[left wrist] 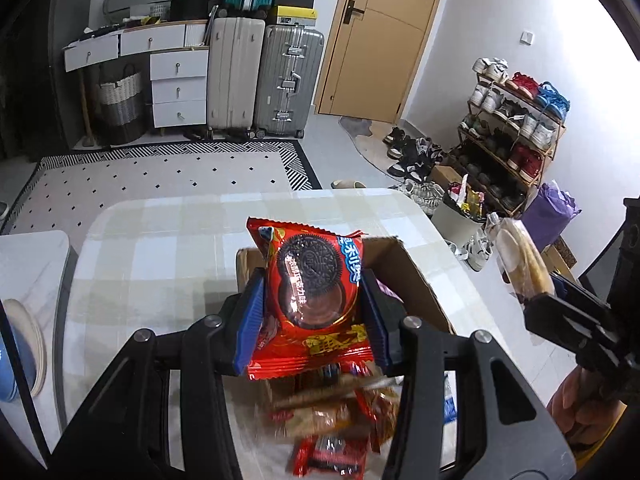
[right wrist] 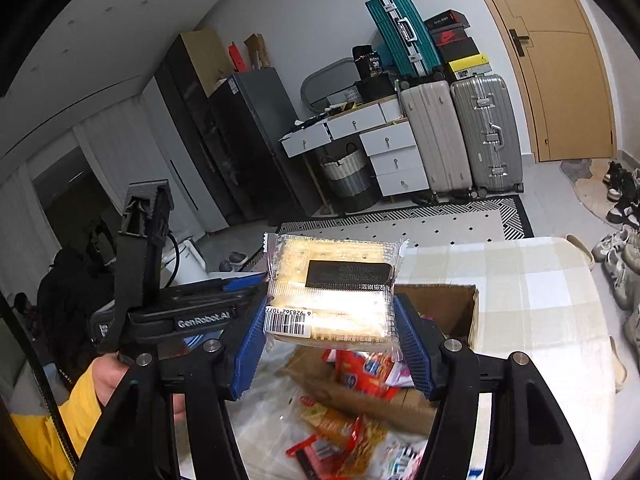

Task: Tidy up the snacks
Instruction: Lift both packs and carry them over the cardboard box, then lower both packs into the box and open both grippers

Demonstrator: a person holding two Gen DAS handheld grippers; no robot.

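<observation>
My left gripper [left wrist: 312, 300] is shut on a red Oreo packet [left wrist: 312, 296] and holds it up above an open cardboard box [left wrist: 408, 276] on the checked table [left wrist: 168, 248]. My right gripper [right wrist: 330, 316] is shut on a clear packet of pale crackers [right wrist: 332, 284] with a barcode, held above the same box [right wrist: 444, 304]. The right gripper with its cracker packet [left wrist: 520, 260] shows at the right of the left wrist view. The left gripper's body [right wrist: 180, 312] shows at the left of the right wrist view. Loose snack packets [left wrist: 332, 412] lie on the table below, blurred.
The box holds red snack packets [right wrist: 364, 368]. Stacked plates [left wrist: 24, 348] sit at the far left. Beyond the table are a rug [left wrist: 160, 176], suitcases [left wrist: 264, 80], a drawer unit [left wrist: 176, 84], a bin [left wrist: 460, 212] and a shoe rack [left wrist: 512, 132].
</observation>
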